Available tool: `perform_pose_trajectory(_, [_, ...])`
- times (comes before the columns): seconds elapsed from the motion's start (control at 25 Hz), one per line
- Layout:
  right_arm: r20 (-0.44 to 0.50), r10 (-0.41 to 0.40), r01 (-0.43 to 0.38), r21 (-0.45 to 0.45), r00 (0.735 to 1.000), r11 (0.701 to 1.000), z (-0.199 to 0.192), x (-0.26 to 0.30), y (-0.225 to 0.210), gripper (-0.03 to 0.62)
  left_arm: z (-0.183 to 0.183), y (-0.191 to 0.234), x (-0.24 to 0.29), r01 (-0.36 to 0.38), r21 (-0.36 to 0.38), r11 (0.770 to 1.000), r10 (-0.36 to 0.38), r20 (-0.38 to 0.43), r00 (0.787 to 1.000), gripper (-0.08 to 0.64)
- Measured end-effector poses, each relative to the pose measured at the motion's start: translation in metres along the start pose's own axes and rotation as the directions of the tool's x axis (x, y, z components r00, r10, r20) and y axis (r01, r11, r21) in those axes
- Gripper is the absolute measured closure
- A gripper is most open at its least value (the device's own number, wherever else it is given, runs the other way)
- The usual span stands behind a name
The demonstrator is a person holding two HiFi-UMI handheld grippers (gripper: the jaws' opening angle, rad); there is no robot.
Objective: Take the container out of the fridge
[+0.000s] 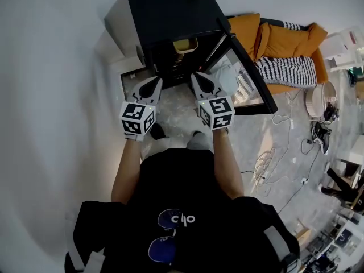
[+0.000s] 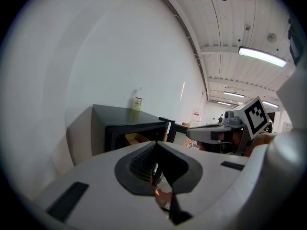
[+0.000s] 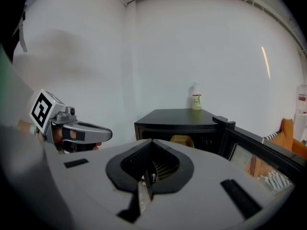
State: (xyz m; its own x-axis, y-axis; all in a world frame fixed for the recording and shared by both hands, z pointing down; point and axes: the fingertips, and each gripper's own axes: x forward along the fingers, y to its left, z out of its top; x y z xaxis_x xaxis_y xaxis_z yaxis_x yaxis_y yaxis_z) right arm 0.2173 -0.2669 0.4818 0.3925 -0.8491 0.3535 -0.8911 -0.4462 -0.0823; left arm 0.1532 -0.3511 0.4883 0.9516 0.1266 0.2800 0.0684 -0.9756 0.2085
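Observation:
A black mini fridge [image 1: 170, 16] stands against the wall with its door [image 1: 250, 73] swung open to the right. A yellowish container [image 1: 185, 44] sits inside on an upper shelf, also showing as the container [image 3: 182, 140] and the container [image 2: 135, 138]. My left gripper [image 1: 154, 83] and right gripper [image 1: 199, 77] are held side by side just in front of the fridge opening, apart from the container. Both are shut with nothing in them. The left gripper's jaws [image 2: 155, 144] meet, as do those of the right gripper [image 3: 152, 142].
A small bottle [image 3: 196, 101] stands on top of the fridge. An orange sofa [image 1: 284, 38] with a striped blanket lies to the right behind the open door. Cables [image 1: 273, 158] trail over the floor at right. A white wall [image 1: 51, 95] runs along the left.

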Motion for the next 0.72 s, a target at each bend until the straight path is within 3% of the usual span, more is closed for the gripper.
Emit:
perform_pose_trajectory(0.36, [-0.020,0.052,-0.052,-0.012,0.998,0.999,-0.005,0.012,-0.032,0.591,-0.005,0.010,0.026,-0.071,-0.036,0.997,0.071,0.003,0.997,0.560])
perform_pose_trajectory(0.72, [-0.051,0.105,-0.106,-0.014,0.993,0.994,-0.015,0.026,-0.083,0.591,-0.007,-0.011,0.056,-0.147,-0.054,0.988,0.146,-0.018,0.989,0.560])
